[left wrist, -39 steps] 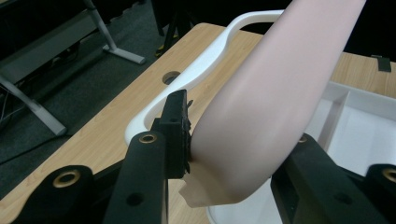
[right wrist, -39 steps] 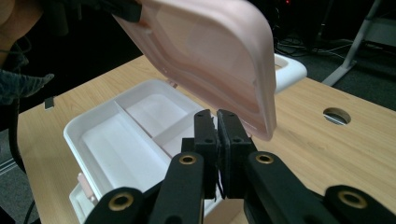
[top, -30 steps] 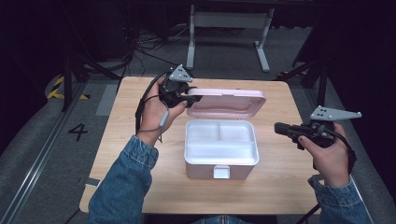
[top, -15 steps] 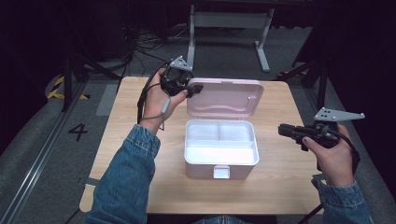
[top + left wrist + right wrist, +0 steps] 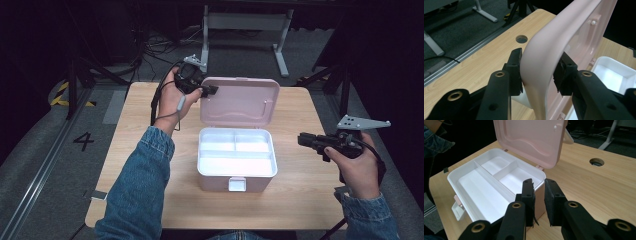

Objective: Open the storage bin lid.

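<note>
— How do your two grippers stand right now?

— My right gripper [image 5: 306, 140] hangs low over the near right part of the light wooden table [image 5: 300, 200], to the right of the box and apart from it. Its jaws have just been opening; a narrow gap shows between the pads and nothing is in it. My left gripper [image 5: 537, 71] is farther off, at the left corner of the pink plastic lid [image 5: 240, 100], which stands raised behind the white plastic box with three compartments [image 5: 236, 159]. Those jaws have just been opening too. The lid's rounded edge sits between them: one pad lies against it, the other stands just clear, so the grip is let go.

— What does each camera add?

— My left gripper view shows that gap at the lid's edge, plus a round hole in the table [image 5: 521, 39] beyond. My right gripper view looks into the box's bare compartments, with the small front latch [image 5: 457, 210] at the left. The high view shows both my denim sleeves and the metal desk frame [image 5: 245, 22] on the floor beyond the table.
</note>
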A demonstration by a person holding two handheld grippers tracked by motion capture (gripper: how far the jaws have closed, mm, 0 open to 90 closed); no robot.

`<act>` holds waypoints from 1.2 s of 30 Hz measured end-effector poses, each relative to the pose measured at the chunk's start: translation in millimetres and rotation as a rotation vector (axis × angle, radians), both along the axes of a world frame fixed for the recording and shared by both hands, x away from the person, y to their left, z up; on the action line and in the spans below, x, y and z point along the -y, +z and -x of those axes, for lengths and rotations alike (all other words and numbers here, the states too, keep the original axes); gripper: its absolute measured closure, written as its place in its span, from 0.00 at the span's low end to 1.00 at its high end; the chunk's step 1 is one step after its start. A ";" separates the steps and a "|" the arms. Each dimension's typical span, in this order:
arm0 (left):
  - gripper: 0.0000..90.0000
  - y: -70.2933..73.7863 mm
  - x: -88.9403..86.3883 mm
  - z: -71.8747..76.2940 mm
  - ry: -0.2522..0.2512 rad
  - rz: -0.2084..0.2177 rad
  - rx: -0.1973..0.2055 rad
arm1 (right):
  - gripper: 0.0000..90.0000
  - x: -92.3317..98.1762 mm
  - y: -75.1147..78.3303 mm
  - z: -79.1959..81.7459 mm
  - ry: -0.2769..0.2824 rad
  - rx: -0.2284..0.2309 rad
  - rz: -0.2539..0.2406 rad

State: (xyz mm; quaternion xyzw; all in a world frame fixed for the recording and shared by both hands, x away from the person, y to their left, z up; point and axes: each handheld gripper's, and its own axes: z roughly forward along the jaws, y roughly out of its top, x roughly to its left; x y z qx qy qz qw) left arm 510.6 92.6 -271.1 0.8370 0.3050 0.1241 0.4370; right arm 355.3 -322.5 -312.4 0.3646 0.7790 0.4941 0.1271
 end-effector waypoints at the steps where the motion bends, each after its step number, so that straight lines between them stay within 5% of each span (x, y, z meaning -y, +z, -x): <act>1: 0.69 -0.4 -0.3 -0.9 -0.002 -0.002 -0.007 | 0.88 0.0 -0.2 0.0 0.001 -0.001 0.000; 17: 0.63 -16.2 3.3 -17.9 0.070 0.051 -0.027 | 0.85 1.0 -2.5 2.2 -0.007 -0.004 -0.007; 36: 0.52 -39.6 6.5 -41.7 0.103 0.055 -0.078 | 0.83 6.5 -5.6 7.3 -0.029 -0.014 -0.011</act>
